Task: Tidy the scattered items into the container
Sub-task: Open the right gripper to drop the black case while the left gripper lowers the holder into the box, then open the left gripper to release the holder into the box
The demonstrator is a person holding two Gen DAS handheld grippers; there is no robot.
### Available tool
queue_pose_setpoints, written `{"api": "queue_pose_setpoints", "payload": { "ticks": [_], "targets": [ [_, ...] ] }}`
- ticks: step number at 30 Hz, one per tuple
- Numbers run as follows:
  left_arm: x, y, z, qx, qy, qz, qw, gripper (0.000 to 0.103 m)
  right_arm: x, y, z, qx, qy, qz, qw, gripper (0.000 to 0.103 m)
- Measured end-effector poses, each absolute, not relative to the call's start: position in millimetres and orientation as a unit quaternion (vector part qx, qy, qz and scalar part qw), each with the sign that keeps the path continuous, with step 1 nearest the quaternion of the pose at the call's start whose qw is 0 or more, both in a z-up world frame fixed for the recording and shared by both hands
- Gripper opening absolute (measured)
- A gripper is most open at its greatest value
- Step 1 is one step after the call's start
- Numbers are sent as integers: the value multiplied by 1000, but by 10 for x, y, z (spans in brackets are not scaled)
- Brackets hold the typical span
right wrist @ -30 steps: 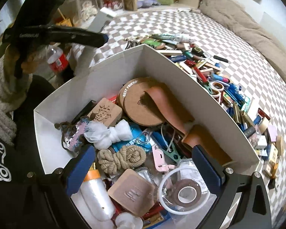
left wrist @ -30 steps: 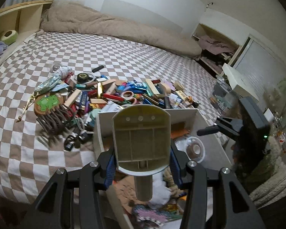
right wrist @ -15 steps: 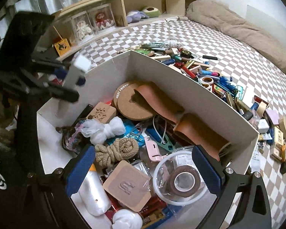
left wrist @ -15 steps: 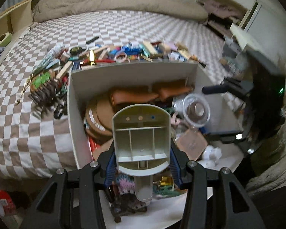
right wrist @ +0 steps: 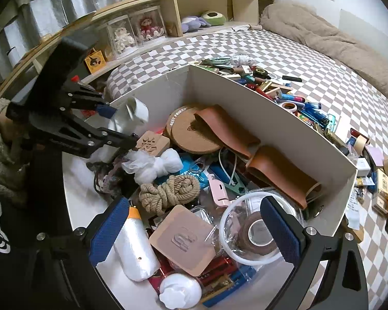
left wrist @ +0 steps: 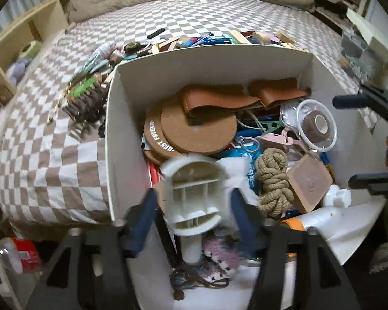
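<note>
cream plastic piece (left wrist: 194, 193) sits loose between the left gripper's (left wrist: 191, 206) just-parted fingers above the container (left wrist: 111, 134); right gripper's (right wrist: 194, 227) fingers apart, empty.

Checkered bedspread (left wrist: 51, 155); beige duvet (right wrist: 336, 44)

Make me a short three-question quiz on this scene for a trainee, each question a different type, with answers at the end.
1. True or false: the coiled rope lies inside the white box.
2. Multiple choice: what sits inside the clear round tub? A) a roll of brown tape B) a lighter C) a pair of scissors
3. Short answer: where do the loose items that are not yet tidied lie?

Key
1. True.
2. A: the brown tape roll shows through the tub.
3. On the checked bedspread, just beyond the box's far wall.
</note>
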State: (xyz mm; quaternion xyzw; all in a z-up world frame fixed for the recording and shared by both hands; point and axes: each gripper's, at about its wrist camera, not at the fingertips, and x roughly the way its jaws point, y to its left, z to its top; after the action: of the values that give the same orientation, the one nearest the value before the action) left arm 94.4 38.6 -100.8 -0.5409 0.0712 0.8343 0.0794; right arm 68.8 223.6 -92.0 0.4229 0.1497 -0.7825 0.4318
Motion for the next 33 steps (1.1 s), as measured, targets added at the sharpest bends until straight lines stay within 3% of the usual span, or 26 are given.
{"api": "queue_pose_setpoints", "payload": {
  "ticks": [1, 3, 26, 32, 33],
  "targets": [
    [952, 415, -1007, -539, 81, 835, 81, 84, 688, 2243, -922, 422, 149, -785, 428, 101],
    [980, 498, -1028, -534, 103, 835, 81, 90, 683, 2255, -925, 424, 147, -785, 427, 101],
    [978, 446, -883, -488, 62, 867, 84, 92, 668, 2245, -910, 421, 128, -801, 405, 101],
    [1024, 344, -691, -435, 28, 895, 97, 96, 690, 2294, -801, 403, 111, -830, 371, 103],
    [1034, 323, -665, -428, 25, 898, 95, 103, 695, 2307, -776, 398, 110, -834, 365, 103]
  ]
}}
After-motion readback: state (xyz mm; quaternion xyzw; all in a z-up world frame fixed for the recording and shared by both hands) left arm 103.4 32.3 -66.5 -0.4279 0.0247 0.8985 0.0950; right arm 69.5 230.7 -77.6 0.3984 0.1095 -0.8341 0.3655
